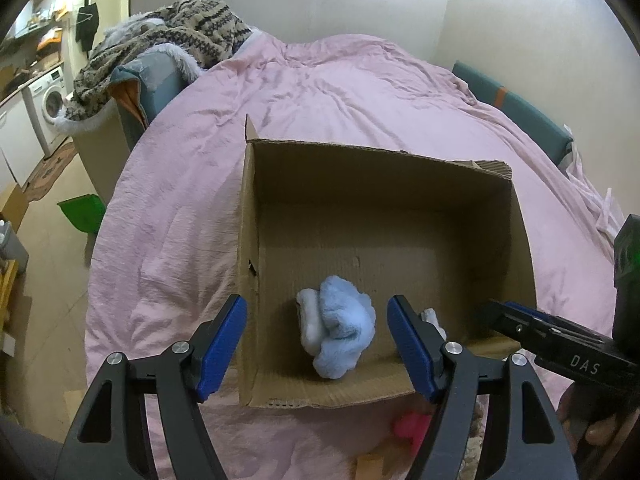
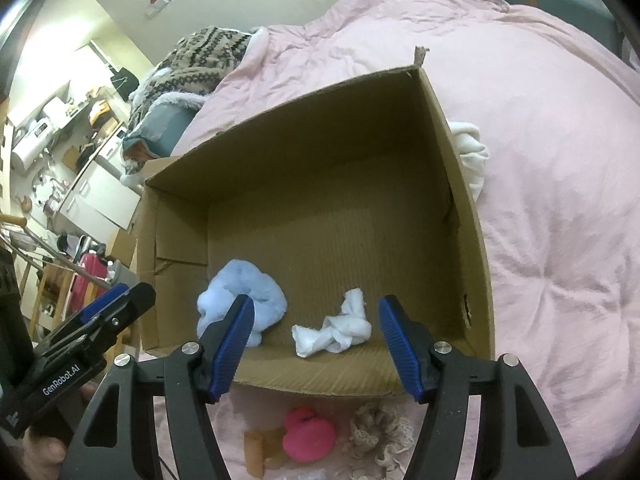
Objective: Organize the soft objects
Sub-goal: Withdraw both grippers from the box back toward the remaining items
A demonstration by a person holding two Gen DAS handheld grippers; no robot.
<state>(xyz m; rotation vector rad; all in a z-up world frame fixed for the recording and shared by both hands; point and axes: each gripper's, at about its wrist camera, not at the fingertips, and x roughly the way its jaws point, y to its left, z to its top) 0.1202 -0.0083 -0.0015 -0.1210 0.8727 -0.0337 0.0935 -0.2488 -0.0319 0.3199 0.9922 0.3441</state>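
Note:
An open cardboard box sits on a pink bed cover. A fluffy light-blue cloth lies on its floor near the front wall. A knotted white cloth lies beside it, partly hidden behind a finger in the left wrist view. My left gripper is open and empty above the blue cloth. My right gripper is open and empty above the white cloth. A pink rubber duck, a beige lace scrunchie and a tan piece lie outside the front wall.
The pink bed cover spreads around the box. A white cloth lies right of the box. A patterned blanket is heaped at the bed's far left. A green bin and a washing machine stand on the floor left.

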